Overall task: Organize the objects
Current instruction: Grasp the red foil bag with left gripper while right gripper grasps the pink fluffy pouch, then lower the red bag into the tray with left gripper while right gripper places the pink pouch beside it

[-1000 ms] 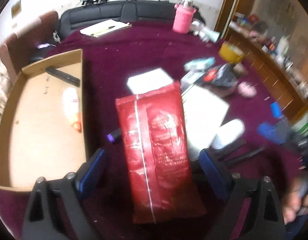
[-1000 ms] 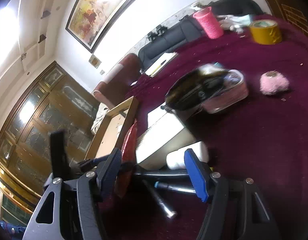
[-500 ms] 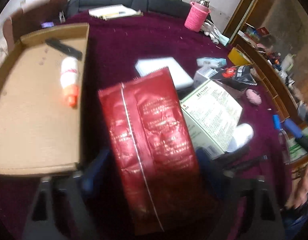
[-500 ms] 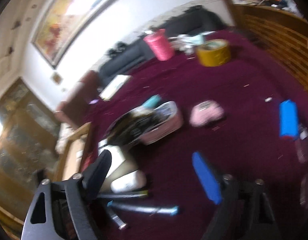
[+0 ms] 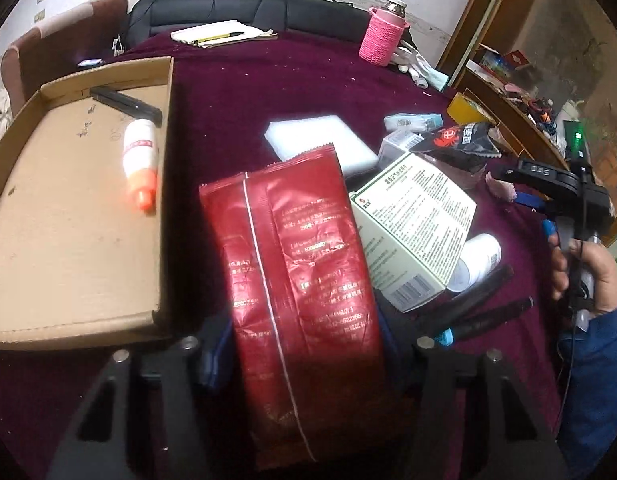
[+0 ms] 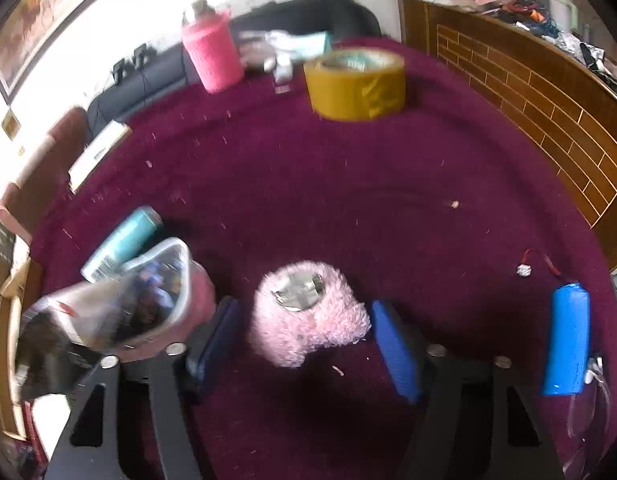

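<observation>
Left fingers (image 5: pixel 304 356): closing on red packet (image 5: pixel 300 280), which sits between them; contact hidden.
Right fingers (image 6: pixel 304 344): closing, pads clear of pink fluffy item (image 6: pixel 308 312) between them.
Risk: slick foil slips; packet drags printed box (image 5: pixel 412 232).
Location: packet just right of cardboard tray (image 5: pixel 68 320), on desk (image 6: pixel 348 184).

The right gripper (image 6: pixel 304 344) is closing around a pink fluffy object (image 6: pixel 308 316) lying on the maroon tabletop (image 6: pixel 348 184), pads not yet touching.
</observation>
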`<state>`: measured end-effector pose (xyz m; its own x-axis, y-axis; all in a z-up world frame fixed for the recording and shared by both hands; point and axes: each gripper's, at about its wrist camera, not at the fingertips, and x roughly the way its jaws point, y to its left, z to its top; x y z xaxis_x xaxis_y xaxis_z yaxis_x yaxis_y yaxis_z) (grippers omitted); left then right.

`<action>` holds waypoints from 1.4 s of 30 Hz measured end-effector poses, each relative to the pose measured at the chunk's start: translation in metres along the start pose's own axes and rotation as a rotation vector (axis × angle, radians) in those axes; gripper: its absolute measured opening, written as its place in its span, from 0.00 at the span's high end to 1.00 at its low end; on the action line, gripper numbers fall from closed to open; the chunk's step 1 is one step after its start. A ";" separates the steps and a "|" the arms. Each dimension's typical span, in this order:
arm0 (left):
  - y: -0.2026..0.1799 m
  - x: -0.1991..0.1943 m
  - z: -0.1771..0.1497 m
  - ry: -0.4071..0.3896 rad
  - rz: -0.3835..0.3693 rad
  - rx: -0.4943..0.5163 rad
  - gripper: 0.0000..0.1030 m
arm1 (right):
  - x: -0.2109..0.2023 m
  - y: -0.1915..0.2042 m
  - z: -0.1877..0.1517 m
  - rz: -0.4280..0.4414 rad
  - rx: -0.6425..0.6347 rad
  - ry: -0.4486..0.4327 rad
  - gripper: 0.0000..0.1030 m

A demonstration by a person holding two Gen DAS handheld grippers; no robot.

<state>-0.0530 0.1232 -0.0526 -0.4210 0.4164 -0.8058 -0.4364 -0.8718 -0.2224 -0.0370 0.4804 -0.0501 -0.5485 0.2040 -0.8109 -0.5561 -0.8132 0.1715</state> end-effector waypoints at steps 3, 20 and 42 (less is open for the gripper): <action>-0.003 0.001 0.000 -0.014 0.015 0.019 0.43 | 0.000 0.003 -0.004 -0.026 -0.063 -0.036 0.55; -0.013 -0.016 -0.001 -0.106 0.076 0.029 0.51 | -0.064 -0.009 -0.005 0.091 0.027 -0.279 0.61; -0.001 -0.079 -0.008 -0.316 0.149 0.055 0.51 | -0.128 0.075 -0.068 0.407 -0.089 -0.249 0.60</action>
<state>-0.0128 0.0891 0.0068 -0.7051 0.3521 -0.6156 -0.3898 -0.9176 -0.0783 0.0340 0.3566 0.0280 -0.8493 -0.0248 -0.5274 -0.2156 -0.8955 0.3893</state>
